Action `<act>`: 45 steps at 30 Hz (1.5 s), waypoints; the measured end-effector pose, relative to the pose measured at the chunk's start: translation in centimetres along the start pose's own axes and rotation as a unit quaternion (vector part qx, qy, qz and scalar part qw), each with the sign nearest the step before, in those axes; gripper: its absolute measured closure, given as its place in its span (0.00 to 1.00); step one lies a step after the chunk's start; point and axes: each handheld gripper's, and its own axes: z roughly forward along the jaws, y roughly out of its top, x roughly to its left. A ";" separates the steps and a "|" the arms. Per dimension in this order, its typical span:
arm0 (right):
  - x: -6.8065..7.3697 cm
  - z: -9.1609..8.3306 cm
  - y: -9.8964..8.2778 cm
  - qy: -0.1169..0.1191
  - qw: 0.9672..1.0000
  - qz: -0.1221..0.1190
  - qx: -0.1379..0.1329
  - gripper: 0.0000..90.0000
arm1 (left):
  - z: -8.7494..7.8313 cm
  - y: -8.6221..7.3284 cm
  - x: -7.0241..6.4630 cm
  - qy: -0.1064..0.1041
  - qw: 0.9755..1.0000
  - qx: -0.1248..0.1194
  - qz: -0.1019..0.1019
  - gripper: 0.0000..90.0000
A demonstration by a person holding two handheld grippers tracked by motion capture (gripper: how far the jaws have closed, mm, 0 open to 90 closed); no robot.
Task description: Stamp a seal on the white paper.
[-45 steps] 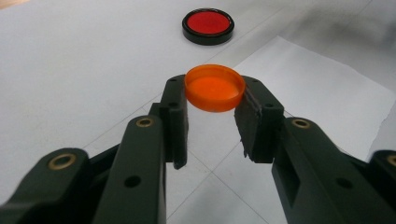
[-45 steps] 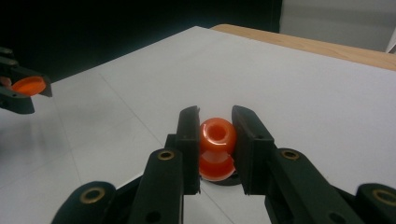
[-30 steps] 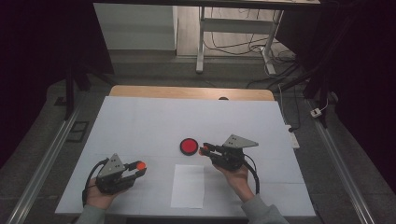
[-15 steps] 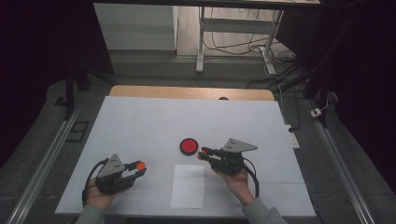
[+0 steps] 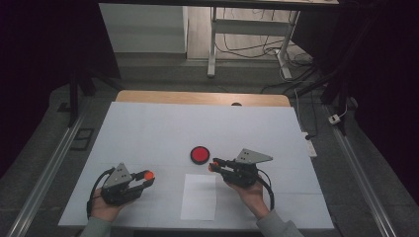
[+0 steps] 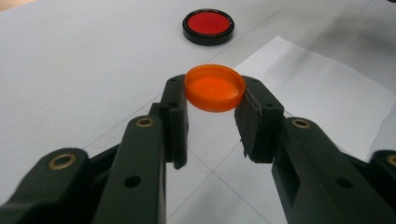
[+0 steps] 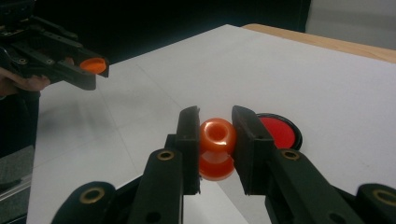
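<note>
The left gripper (image 5: 144,177) is clamping a shallow orange cap (image 6: 215,87) by its rim, the two black jaws pressing on opposite sides of it, so the cap is sitting right at the jaw tips with its open hollow facing the left gripper view's camera. Beyond those tips, ahead and a little to the right as that camera looks, a white sheet of paper (image 6: 322,93) is lying flat on the white table (image 5: 148,128), and farther ahead a red disc with a black rim (image 6: 208,25) is resting on the table, well apart from the cap. The right gripper (image 5: 216,165) is gripping a small orange spool-shaped piece (image 7: 217,148) between its jaws, which are closing on its sides; the piece's round hole is facing up toward the right gripper view's camera. Just past the right jaw, the red disc is lying near the tips, partly hidden behind that jaw. In the high view the two grippers are pointing toward each other, well apart, with the paper lying between them and nearer the person.
</note>
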 end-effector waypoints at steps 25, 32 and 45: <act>2.2 -0.5 -0.8 0.031 0.999 -0.015 0.015 0.80 | 0.0 0.1 -0.1 -0.001 1.000 -0.001 0.002 0.72; 2.9 0.2 -1.3 0.044 0.998 -0.019 0.031 0.80 | 0.0 0.0 -0.1 -0.002 1.000 -0.001 0.002 0.72; 3.7 1.1 -2.2 0.053 0.996 -0.032 0.063 0.80 | 0.0 0.0 -0.1 -0.004 1.000 0.001 0.003 0.72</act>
